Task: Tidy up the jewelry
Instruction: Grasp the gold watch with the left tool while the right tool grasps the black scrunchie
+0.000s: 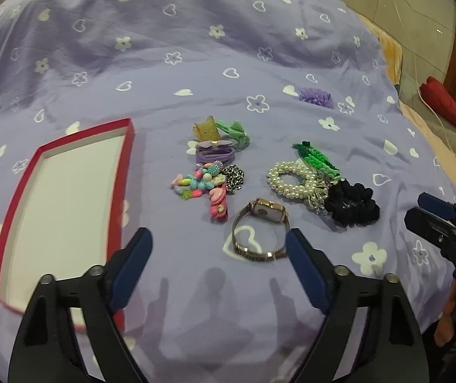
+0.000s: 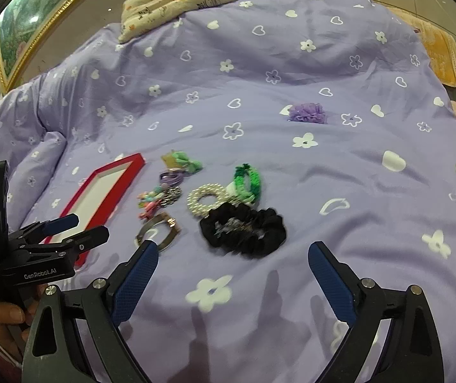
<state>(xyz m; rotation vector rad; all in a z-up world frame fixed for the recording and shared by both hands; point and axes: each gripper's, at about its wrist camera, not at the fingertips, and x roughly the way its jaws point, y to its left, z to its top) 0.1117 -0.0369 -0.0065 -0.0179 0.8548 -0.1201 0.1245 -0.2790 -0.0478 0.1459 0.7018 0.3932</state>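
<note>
On the purple quilt lies a gold watch (image 1: 260,233) (image 2: 161,229), just ahead of my left gripper (image 1: 218,236) and close to its right finger. That gripper is open and its pads touch nothing. A pearl bracelet (image 1: 288,178), a green braided band (image 1: 317,158), a black scrunchie (image 2: 244,229), coloured beads (image 1: 199,185) and purple hair ties (image 1: 213,154) lie clustered beyond. The red-rimmed shallow box (image 1: 125,159) (image 2: 132,162) sits left, white inside, with nothing in it. My right gripper (image 2: 232,247) stands open just short of the scrunchie.
A purple fabric flower (image 2: 307,113) lies apart, farther back on the right. A patterned pillow (image 2: 177,0) rests at the head of the bed. The quilt ends at the right, where a red cushion (image 1: 451,108) lies on the floor. A hand (image 2: 4,316) holds the left gripper.
</note>
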